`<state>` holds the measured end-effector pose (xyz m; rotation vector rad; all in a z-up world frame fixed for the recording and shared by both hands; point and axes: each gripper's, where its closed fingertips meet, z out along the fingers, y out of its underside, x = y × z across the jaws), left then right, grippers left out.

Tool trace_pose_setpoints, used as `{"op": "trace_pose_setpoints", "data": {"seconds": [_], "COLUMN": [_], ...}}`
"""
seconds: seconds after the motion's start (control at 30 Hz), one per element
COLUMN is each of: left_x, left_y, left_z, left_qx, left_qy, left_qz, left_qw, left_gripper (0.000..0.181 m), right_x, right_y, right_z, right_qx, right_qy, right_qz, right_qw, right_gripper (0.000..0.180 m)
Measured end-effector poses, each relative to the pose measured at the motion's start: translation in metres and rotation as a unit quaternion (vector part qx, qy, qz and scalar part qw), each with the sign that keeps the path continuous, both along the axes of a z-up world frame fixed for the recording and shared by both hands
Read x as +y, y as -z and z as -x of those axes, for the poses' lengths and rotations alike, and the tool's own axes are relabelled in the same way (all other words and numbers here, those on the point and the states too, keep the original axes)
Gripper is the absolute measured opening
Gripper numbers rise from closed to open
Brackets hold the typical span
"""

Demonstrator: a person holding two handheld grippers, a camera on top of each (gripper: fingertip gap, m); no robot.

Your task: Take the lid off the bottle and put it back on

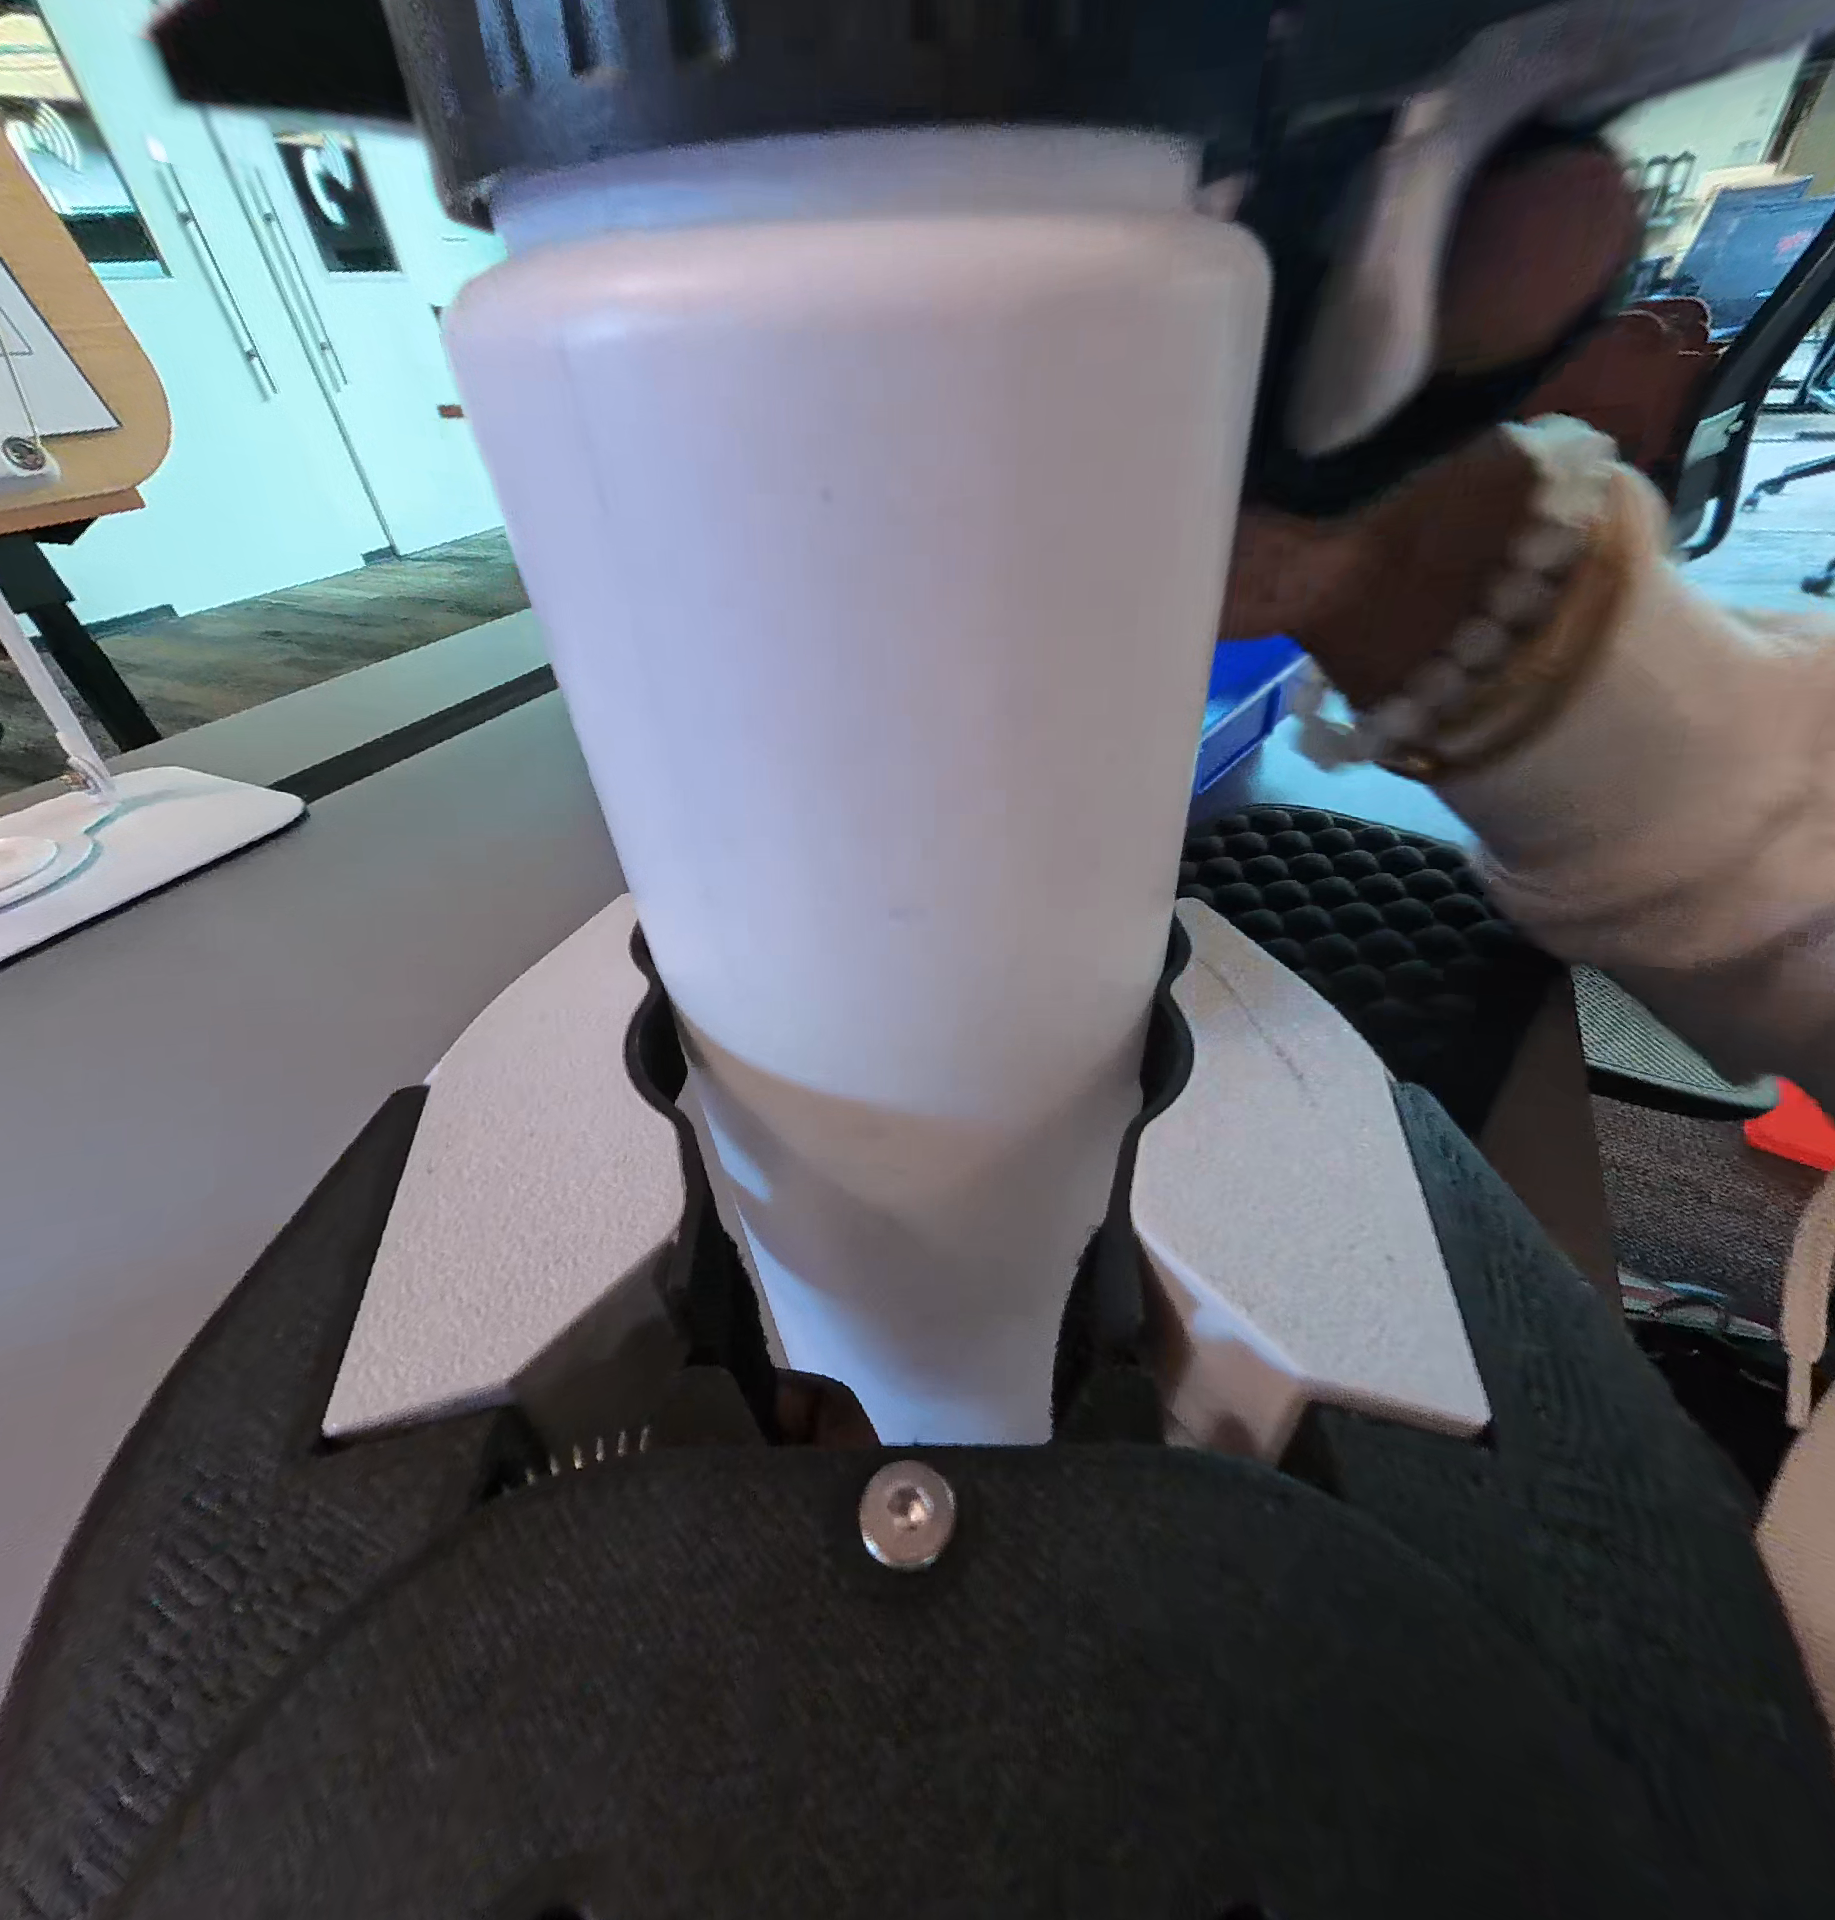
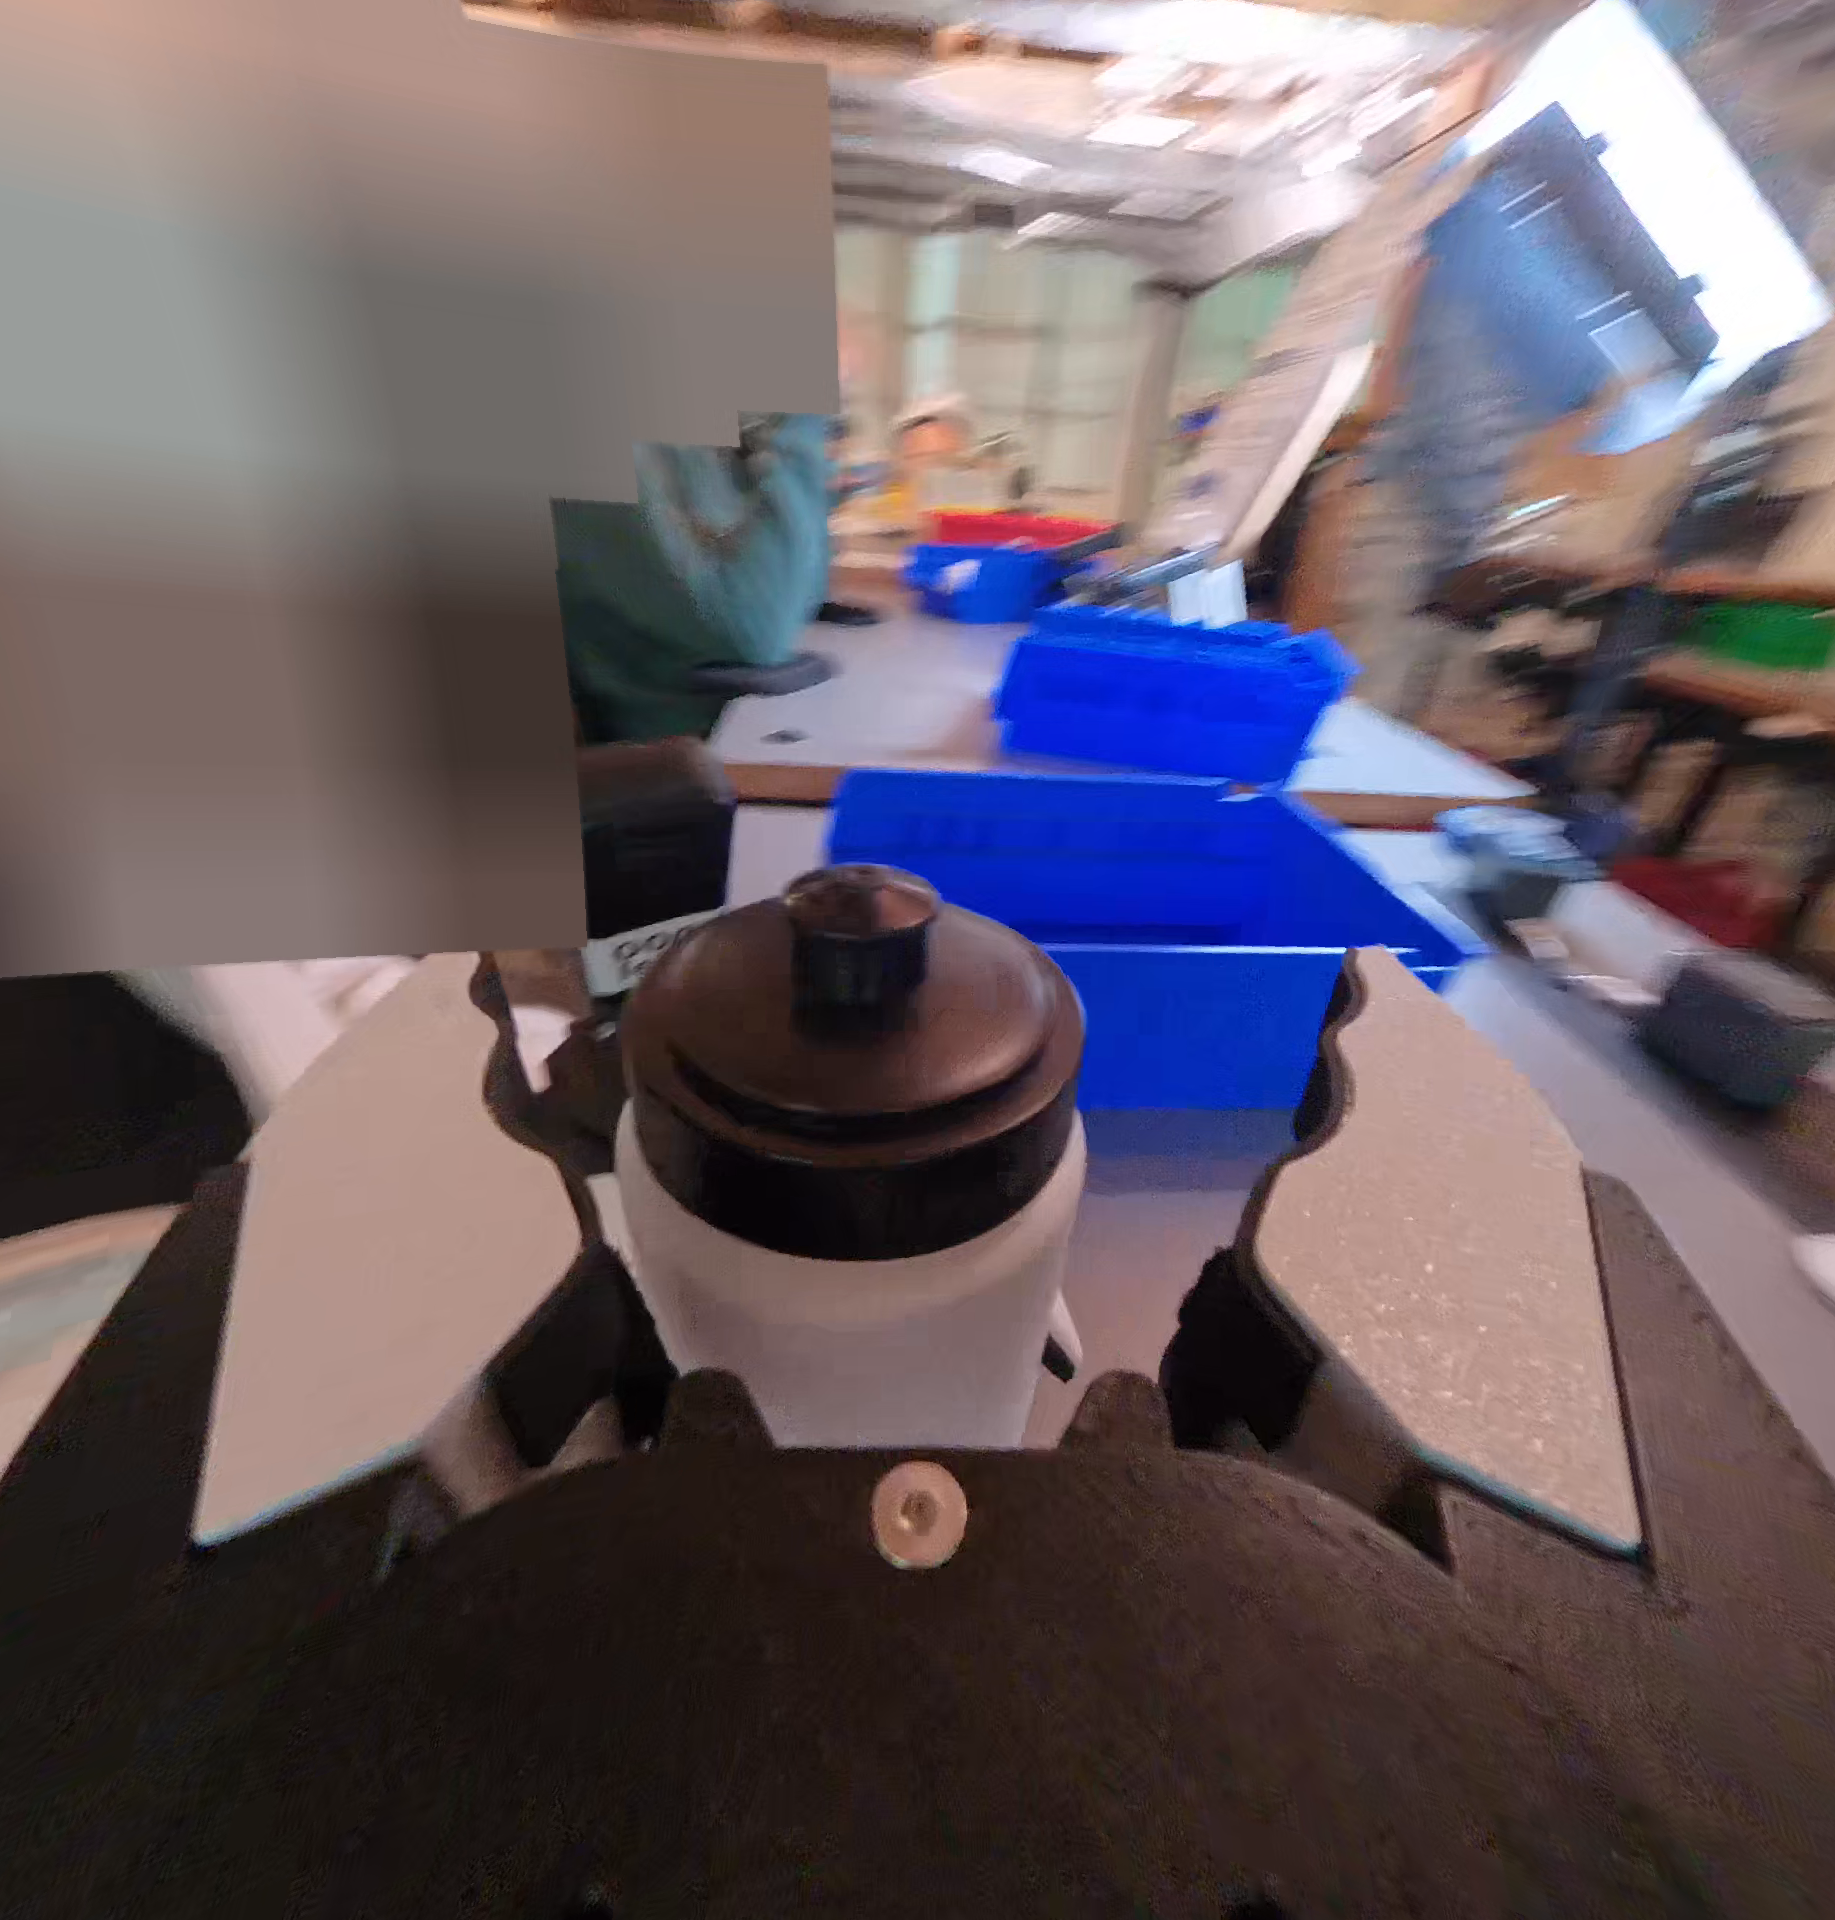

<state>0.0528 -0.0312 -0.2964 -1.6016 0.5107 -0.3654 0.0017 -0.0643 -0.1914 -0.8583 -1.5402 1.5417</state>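
A white bottle [image 1: 871, 644] with a black lid [image 1: 788, 94] stands upright between the fingers of my left gripper [image 1: 908, 935], which is shut on its lower body. In the right wrist view the black lid [image 2: 851, 1081], with its small spout, sits on the white bottle [image 2: 851, 1309]. My right gripper [image 2: 913, 966] is open, its fingers [image 2: 1432, 1195] on either side of the lid with a gap on both sides. The hand [image 1: 1515, 312] that holds the right gripper shows at the top right of the left wrist view.
The grey table [image 1: 269, 987] carries a white stand base [image 1: 113, 842] at the left. A black mesh chair [image 1: 1349, 914] and a cream sleeve [image 1: 1671, 831] are at the right. Blue bins [image 2: 1152, 873] stand on the tables behind the bottle, near a seated person in green [image 2: 684, 592].
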Motion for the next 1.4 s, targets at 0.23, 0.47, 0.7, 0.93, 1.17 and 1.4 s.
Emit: {"op": "trace_pose_setpoints", "data": {"seconds": [0.23, 0.47, 0.7, 0.93, 1.17, 1.4], "left_x": [0.001, -0.003, -0.019, -0.007, 0.001, -0.002], "left_y": [0.000, 0.000, 0.000, 0.000, 0.000, 0.000], "left_z": [0.001, -0.004, -0.024, -0.006, 0.005, 0.005], "left_qx": [0.002, 0.005, -0.006, 0.000, 0.001, 0.003], "left_qy": [-0.010, 0.024, 0.120, 0.041, -0.011, 0.004], "left_qz": [-0.002, -0.001, 0.007, 0.000, 0.000, 0.000], "left_qw": [1.000, 1.000, 0.993, 0.999, 1.000, 1.000], "left_gripper": [0.088, 0.088, 0.088, 0.088, 0.088, 0.088], "right_x": [0.004, -0.007, -0.030, -0.010, 0.004, 0.002], "right_y": [0.003, 0.011, 0.014, 0.003, -0.011, 0.008], "right_z": [-0.003, -0.012, -0.041, -0.015, -0.015, -0.007], "right_qx": [0.019, -0.059, -0.080, -0.072, 0.029, -0.053], "right_qy": [0.247, 0.020, -0.281, -0.130, 0.197, 0.162], "right_qz": [-0.003, -0.037, -0.084, -0.013, -0.002, -0.097], "right_qw": [0.969, 0.997, 0.953, 0.989, 0.980, 0.981], "right_gripper": [0.100, 0.079, 0.079, 0.127, 0.114, 0.079]}}
